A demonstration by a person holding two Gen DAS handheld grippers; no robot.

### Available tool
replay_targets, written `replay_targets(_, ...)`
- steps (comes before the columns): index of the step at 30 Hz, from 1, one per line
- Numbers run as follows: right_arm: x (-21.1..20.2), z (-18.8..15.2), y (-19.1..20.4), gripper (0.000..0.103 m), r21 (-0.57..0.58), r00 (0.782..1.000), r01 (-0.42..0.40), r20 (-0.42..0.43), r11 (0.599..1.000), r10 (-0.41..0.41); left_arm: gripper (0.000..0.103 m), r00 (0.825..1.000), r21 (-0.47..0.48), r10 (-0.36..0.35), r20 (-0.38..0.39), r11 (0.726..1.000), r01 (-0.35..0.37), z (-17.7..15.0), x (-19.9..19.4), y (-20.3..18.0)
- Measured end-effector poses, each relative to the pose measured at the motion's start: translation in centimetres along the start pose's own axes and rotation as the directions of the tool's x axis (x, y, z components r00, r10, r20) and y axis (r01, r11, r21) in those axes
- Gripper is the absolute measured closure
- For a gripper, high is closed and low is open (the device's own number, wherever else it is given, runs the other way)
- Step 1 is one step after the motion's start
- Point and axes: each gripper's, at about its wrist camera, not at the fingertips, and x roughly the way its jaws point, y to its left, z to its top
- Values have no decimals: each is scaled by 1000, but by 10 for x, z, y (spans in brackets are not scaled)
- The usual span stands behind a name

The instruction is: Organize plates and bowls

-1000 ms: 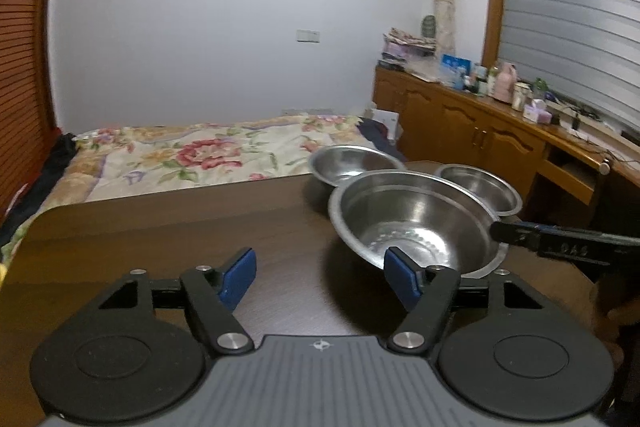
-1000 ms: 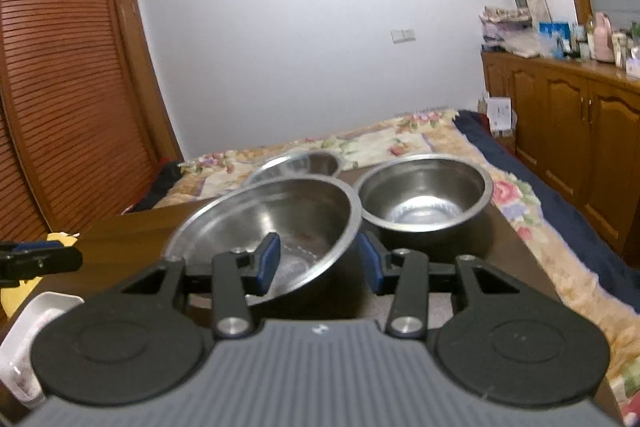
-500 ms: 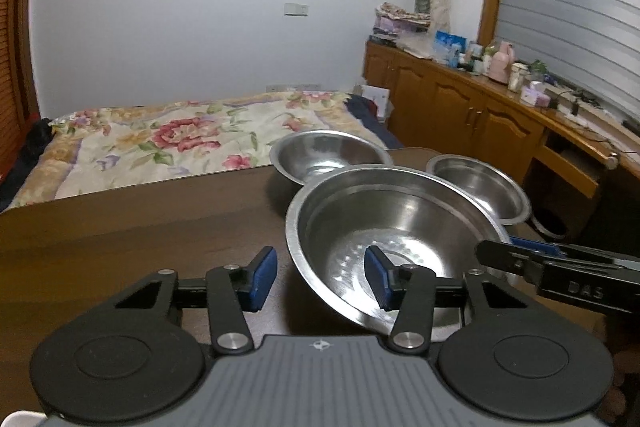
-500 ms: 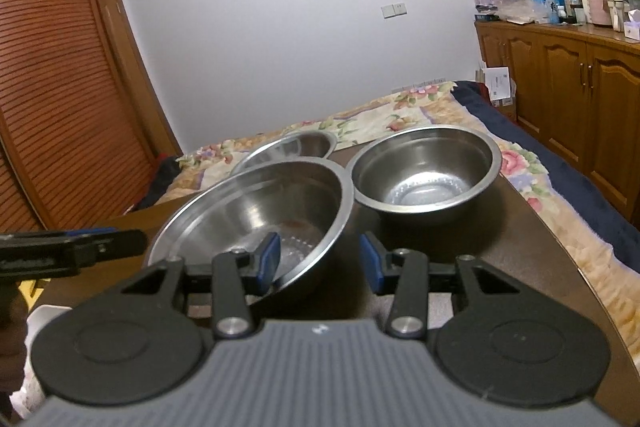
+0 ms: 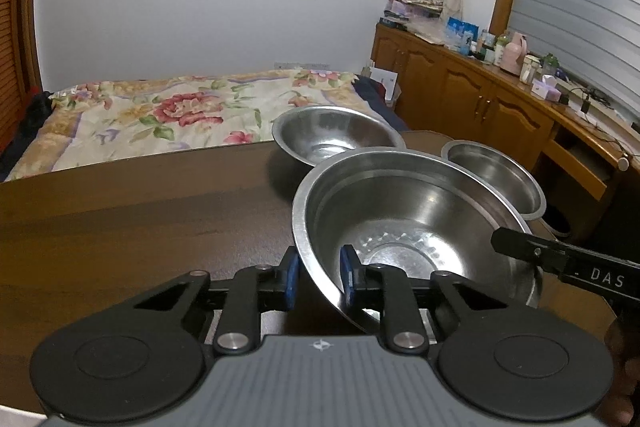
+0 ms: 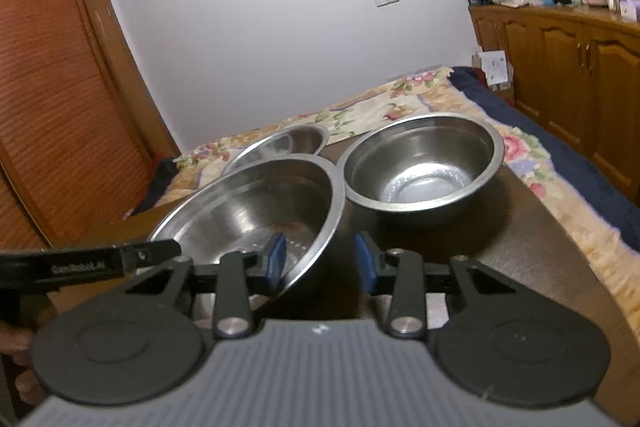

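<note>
Since a second ago my left gripper (image 5: 316, 277) has narrowed from wide open and slid right, now straddling the near-left rim of the big bowl (image 5: 408, 223), one pad outside, one inside; can't tell if it's clamped yet. Right gripper (image 6: 320, 261) is half open, straddling the rim low centre in its view, not pinching. Big bowl sits tilted on the counter (image 5: 120, 223); two smaller bowls (image 6: 420, 167) (image 5: 336, 135) just behind it, upper right.
</note>
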Motion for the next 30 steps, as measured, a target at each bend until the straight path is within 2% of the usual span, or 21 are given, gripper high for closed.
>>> replay_targets(2,-1,0,-3,78,28,1000,-19,2,999,19,79,1000,1,2,-6,1000,-2,0,-2,0)
replay_targets(3,-2,0,-2,81,22,1000,-29,5,999,29,80,1000,2,2,-9,1000,-2,-1,-3,-1)
replay_targets(10,-9,-1,-3,81,36,999,-51,6,998,51,79,1000,16,-22,7,1000,22,-6,-27,-2)
replay_targets(20,-38,-12,8,81,20,994,-96,56,995,95,79,999,31,-29,46,999,27,-25,-62,-2)
replay_targets(30,-61,-26,16,81,1,988,-148,47,989,148,80,998,30,-21,51,999,20,-50,-87,1)
